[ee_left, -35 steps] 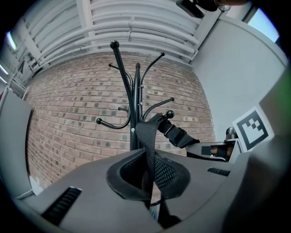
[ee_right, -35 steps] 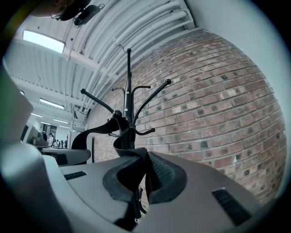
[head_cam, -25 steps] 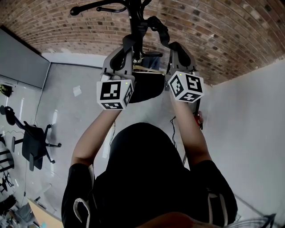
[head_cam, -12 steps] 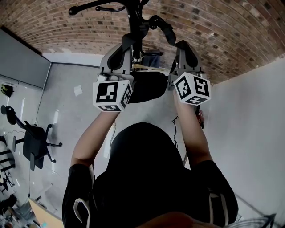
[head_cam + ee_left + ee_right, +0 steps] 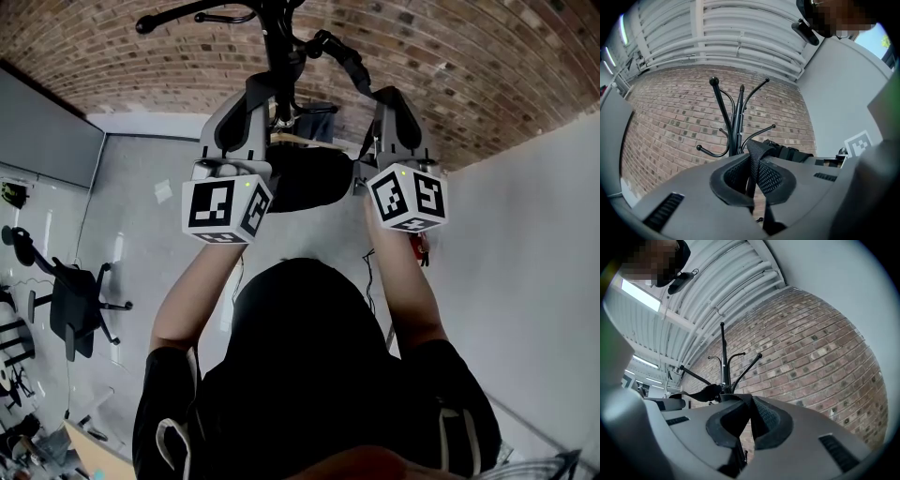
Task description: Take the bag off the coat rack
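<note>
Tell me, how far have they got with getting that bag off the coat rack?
Done: the left tool and right tool are each shut on the strap of the black bag. In hand: the bag hangs between them. Left: the strap's top seems hooked by the coat rack pole, so it must come clear.

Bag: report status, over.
Both shut on the strap: left gripper, right gripper. The bag hangs between them, strap up at the coat rack. Nothing else in the way.

Left tool (image 5: 263, 91) and right tool (image 5: 383, 95) overhead, jaws clamped tight
</note>
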